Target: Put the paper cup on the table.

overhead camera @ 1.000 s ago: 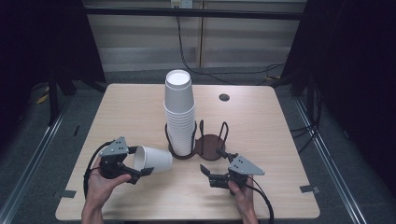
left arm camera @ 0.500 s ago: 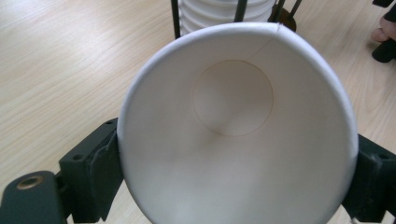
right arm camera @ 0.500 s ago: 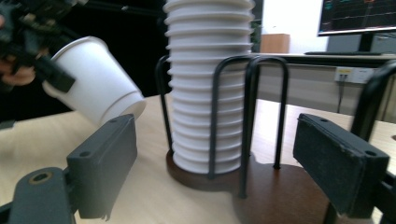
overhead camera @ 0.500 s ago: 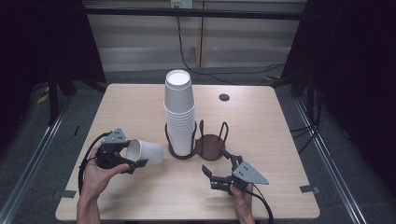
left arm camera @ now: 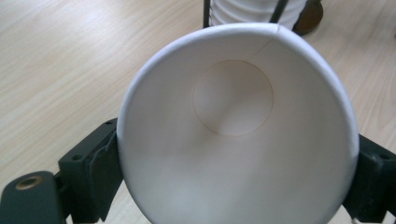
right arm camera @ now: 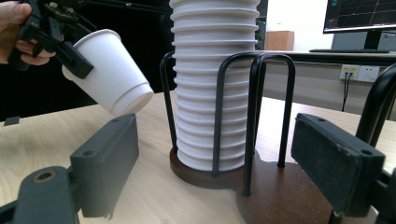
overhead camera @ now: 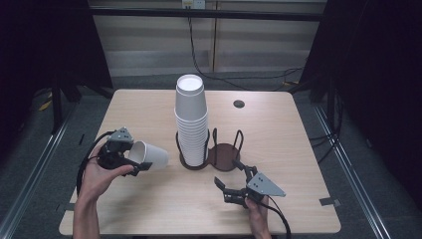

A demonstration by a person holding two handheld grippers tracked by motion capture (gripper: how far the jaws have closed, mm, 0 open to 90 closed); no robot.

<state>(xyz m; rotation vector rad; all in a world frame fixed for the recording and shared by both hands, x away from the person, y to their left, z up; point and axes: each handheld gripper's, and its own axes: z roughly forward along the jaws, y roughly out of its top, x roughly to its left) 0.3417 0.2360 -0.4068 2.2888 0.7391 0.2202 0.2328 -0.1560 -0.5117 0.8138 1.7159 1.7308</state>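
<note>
A tall stack of white paper cups (overhead camera: 190, 119) stands in the left ring of a brown two-place holder with black wire loops (overhead camera: 225, 156); the right ring is empty. My left gripper (overhead camera: 134, 157) is shut on a single white cup (overhead camera: 151, 156), held tilted above the table left of the holder, bottom toward the stack. In the left gripper view the cup's open mouth (left arm camera: 238, 126) faces the camera between the fingers (left arm camera: 93, 163). My right gripper (overhead camera: 232, 182) stands open just in front of the holder; its view looks between the pads (right arm camera: 107, 163) at the stack (right arm camera: 215, 84) and the holder's base (right arm camera: 261, 191).
The wooden table (overhead camera: 149, 209) has a round cable hole (overhead camera: 239, 103) at the back right. Bare table lies in front of and to both sides of the holder. Dark floor and metal rails surround the table. A cable trails from each gripper.
My left gripper has carried the single cup a little up and away from the front edge. The right gripper has shifted only slightly and stays open.
</note>
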